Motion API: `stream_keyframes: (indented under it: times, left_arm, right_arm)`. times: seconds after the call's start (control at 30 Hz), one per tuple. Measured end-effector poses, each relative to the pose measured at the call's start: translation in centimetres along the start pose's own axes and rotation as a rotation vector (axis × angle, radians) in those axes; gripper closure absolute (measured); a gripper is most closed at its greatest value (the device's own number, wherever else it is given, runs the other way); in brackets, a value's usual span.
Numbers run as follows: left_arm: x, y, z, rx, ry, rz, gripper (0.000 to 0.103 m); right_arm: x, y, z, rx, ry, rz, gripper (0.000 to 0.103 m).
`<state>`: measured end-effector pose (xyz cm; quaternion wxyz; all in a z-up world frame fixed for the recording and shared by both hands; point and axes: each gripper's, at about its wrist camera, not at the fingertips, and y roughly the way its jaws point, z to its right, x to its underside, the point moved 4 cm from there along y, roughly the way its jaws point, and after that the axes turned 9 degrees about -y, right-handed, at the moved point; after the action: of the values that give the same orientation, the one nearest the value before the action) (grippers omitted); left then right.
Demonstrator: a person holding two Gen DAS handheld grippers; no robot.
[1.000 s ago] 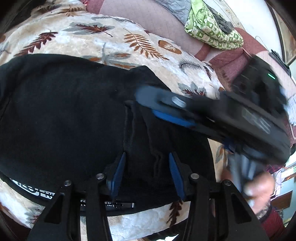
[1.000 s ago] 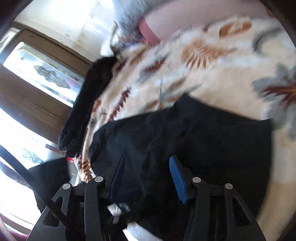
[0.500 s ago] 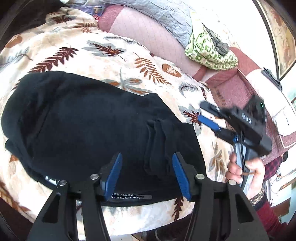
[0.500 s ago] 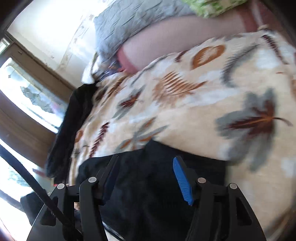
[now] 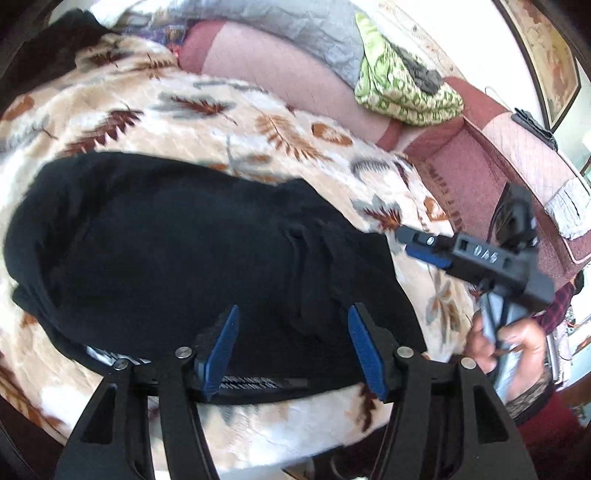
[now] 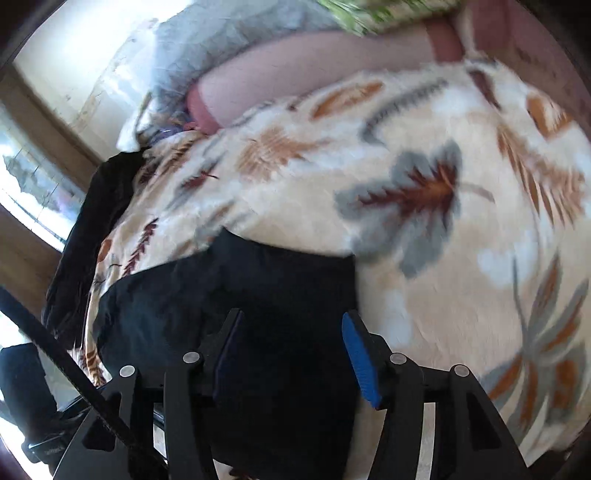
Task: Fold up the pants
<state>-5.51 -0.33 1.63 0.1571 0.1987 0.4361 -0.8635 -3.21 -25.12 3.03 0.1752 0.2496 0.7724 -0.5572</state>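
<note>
Hovering both tongs, left tongs [image 5: 291, 347] and right tongs [image 6: 291, 350], gaping and empty, I am judging the black pants [image 5: 177, 251] soft, limp; pinching the bunched edge looks best.

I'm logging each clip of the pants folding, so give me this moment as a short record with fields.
surface: leaf-print blanket on a bed
pants: black pants lying folded in a compact bundle on the blanket
left gripper: open, over the near edge of the pants, holding nothing
right gripper: open, empty, over the pants' right edge
background: green patterned cloth by a grey pillow
</note>
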Motion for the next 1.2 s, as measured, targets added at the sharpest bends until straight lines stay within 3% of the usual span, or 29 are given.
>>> stream_keyframes:
  times: [0.13, 0.2, 0.23, 0.27, 0.33, 0.47, 0.53, 0.57, 0.63, 0.67, 0.83, 0.9, 1.1, 1.2]
  left_arm:
    - [-0.4, -1.1, -1.8, -0.072, 0.055, 0.138, 0.037]
    - [-0.1, -1.2, -2.8, -0.096, 0.073, 0.160, 0.037]
    - [0.1, -1.1, -3.4, -0.101, 0.073, 0.161, 0.037]
    - [0.3, -1.0, -4.1, -0.101, 0.064, 0.159, 0.037]
    - [0.6, -0.7, -5.0, -0.084, 0.049, 0.150, 0.037]
    - [0.6, -0.8, -4.8, -0.072, 0.070, 0.160, 0.035]
    - [0.7, -0.7, -4.8, -0.070, 0.076, 0.160, 0.035]
    - [0.7, -0.7, -4.7, -0.068, 0.077, 0.161, 0.035]
    - [0.6, -0.9, -4.7, -0.057, 0.070, 0.165, 0.035]
    - [0.6, -1.0, -4.8, -0.052, 0.066, 0.166, 0.035]
    - [0.6, -1.1, -4.9, -0.040, 0.053, 0.168, 0.033]
    - [0.7, -1.2, -4.7, -0.038, 0.054, 0.166, 0.033]
    - [0.3, -3.7, -4.6, -0.004, -0.005, 0.181, 0.033]
    - [-0.6, -6.1, -4.9, -0.050, -0.022, 0.240, 0.032]
  right_arm:
    - [-3.0, 1.1, -3.1, -0.018, -0.132, -0.003, 0.043]
    - [-4.4, 2.8, -5.0, -0.027, -0.214, -0.029, 0.055]
    - [-4.9, 3.9, -5.8, -0.027, -0.244, -0.052, 0.067]
    - [-5.4, 5.6, -6.7, -0.037, -0.266, -0.094, 0.069]
    - [-5.5, 8.2, -7.4, -0.041, -0.279, -0.157, 0.069]
    - [-5.8, 14.3, -7.1, 0.074, -0.309, -0.288, 0.071]
    - [-7.1, 15.0, -7.0, 0.096, -0.294, -0.250, 0.070]
    - [-7.8, 15.3, -6.9, 0.118, -0.288, -0.251, 0.064]
    - [-8.9, 15.8, -6.2, 0.230, -0.291, -0.254, 0.057]
    - [-9.3, 15.5, -6.0, 0.250, -0.289, -0.240, 0.057]
    - [-8.4, 9.4, -6.7, 0.177, -0.273, -0.109, 0.056]
    - [-6.5, 6.3, -6.6, 0.161, -0.269, -0.075, 0.051]
    - [-0.4, 0.2, -3.7, 0.088, -0.128, -0.042, 0.050]
    - [2.9, -1.0, -3.5, 0.056, -0.131, -0.049, 0.050]
